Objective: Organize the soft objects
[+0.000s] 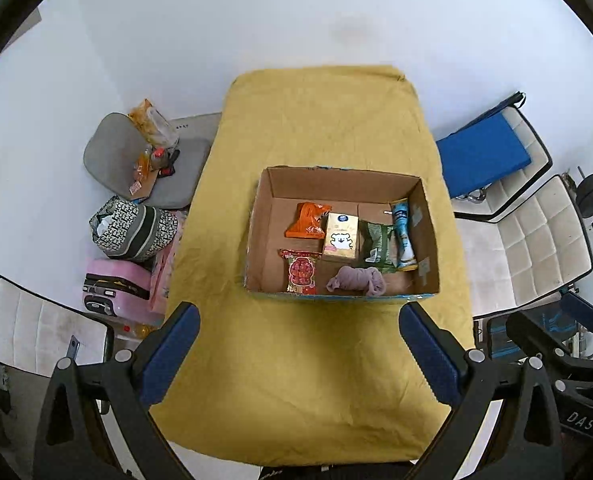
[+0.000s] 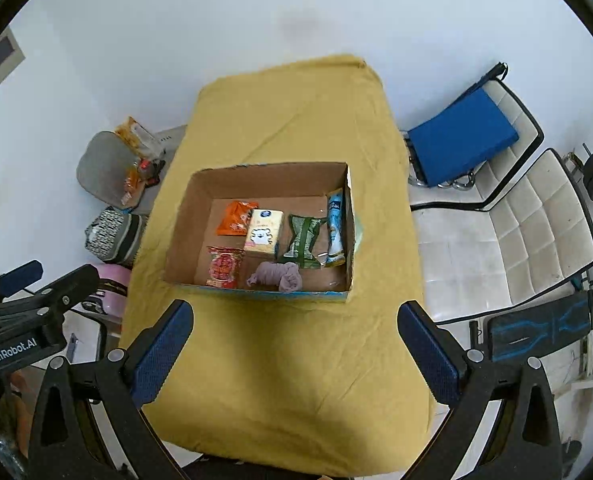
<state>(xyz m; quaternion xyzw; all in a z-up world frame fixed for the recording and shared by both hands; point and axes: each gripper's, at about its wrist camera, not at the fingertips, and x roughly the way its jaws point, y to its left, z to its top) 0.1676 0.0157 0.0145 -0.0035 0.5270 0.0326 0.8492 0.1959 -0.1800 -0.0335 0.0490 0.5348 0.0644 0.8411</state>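
Yellow-draped table [image 1: 316,360], cardboard box [image 1: 264,200] holding snack packets [image 1: 308,221], sock [image 1: 356,280].

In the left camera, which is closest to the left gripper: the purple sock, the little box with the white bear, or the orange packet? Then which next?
From the left gripper:
1. Purple sock, by the cardboard box's near wall.
2. Bear box, in the middle.
3. Orange packet, farther back and left.

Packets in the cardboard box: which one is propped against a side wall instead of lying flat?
The blue and white packet, leaning along the right wall of the cardboard box. The orange packet, red packet and green packet lie on the floor.
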